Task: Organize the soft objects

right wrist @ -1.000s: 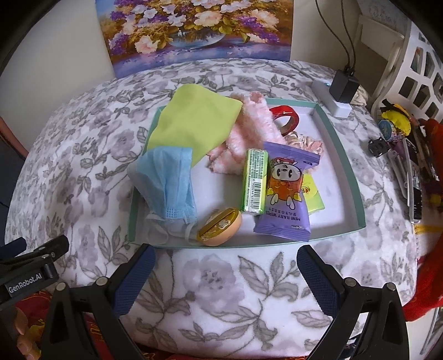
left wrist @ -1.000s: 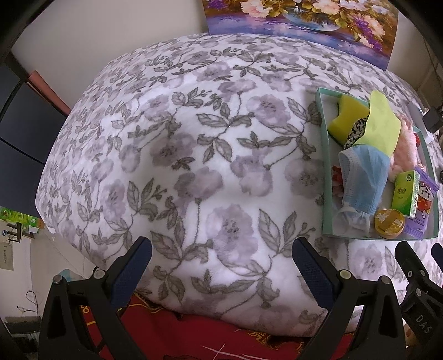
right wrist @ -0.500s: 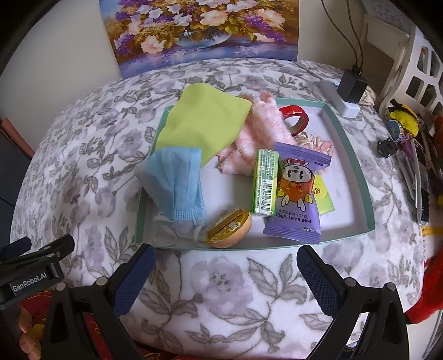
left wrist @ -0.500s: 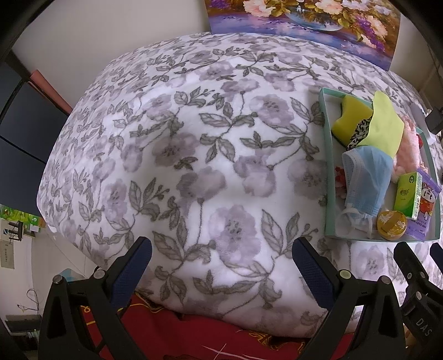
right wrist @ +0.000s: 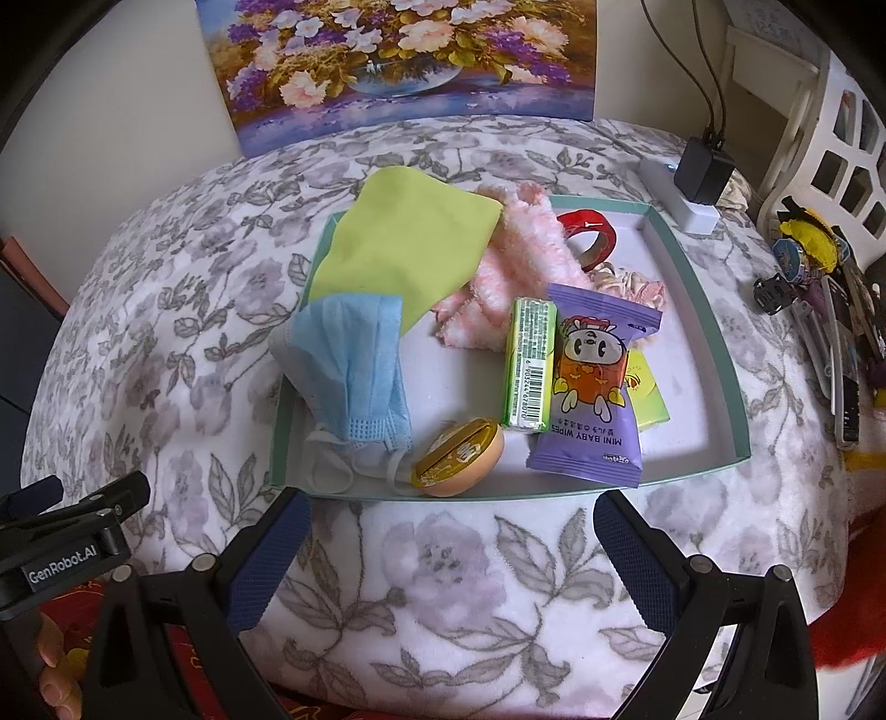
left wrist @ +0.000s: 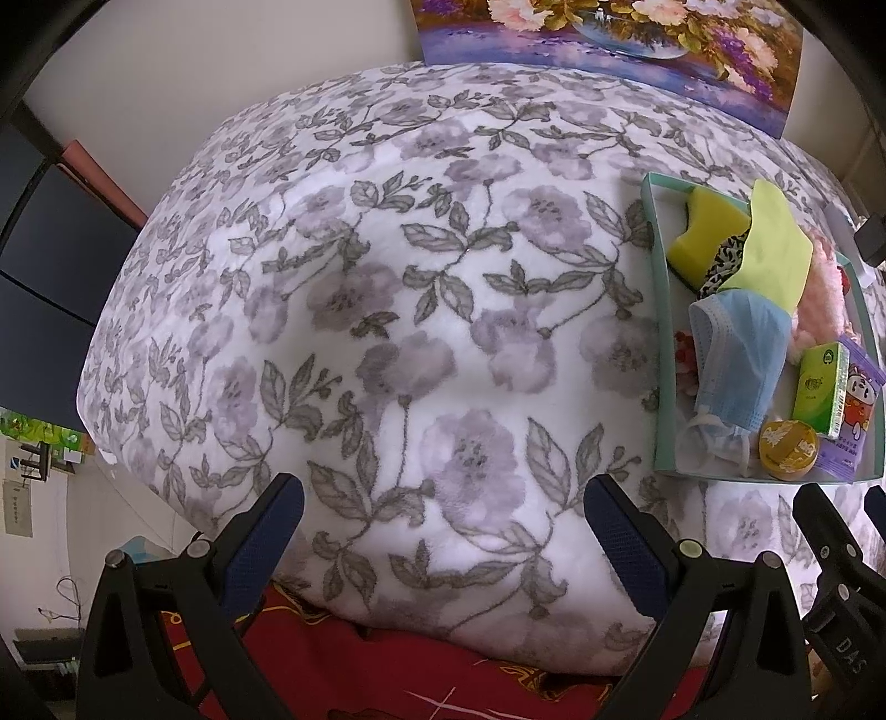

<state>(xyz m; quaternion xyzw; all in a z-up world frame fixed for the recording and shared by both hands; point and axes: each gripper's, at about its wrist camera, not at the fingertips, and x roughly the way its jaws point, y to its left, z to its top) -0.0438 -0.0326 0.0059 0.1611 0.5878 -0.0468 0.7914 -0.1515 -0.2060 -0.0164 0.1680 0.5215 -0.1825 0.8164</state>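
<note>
Floral purple-and-grey blanket [left wrist: 387, 310] fills my left wrist view, with a flower painting [left wrist: 609, 39] leaning on the wall behind it. My left gripper [left wrist: 443, 531] hovers over the blanket's near edge, jaws spread wide and holding nothing. Well to its right sits the teal tray [left wrist: 662, 332], and inside it I see a yellow sponge [left wrist: 703, 232], a lime cloth [left wrist: 775, 249] and a blue face mask [left wrist: 736, 365]. Beside the tray's near corner, the neighbouring tool's body reads "DAS".

From my right wrist view, the tray [right wrist: 725, 343] lies straight ahead of my right gripper [right wrist: 451, 545], whose wide-open jaws hang just short of its near rim, gripping nothing. In the tray, the face mask [right wrist: 354, 365] drapes over the left wall, half under the lime cloth [right wrist: 404, 249]; a pink fluffy cloth [right wrist: 509, 266] lies right of that. A purple pack [right wrist: 595, 387] reads "MINI BABY WIPES", touching a green barcoded packet [right wrist: 526, 365]. Left of the tray, the other tool is marked "GenRobot.AI".
</note>
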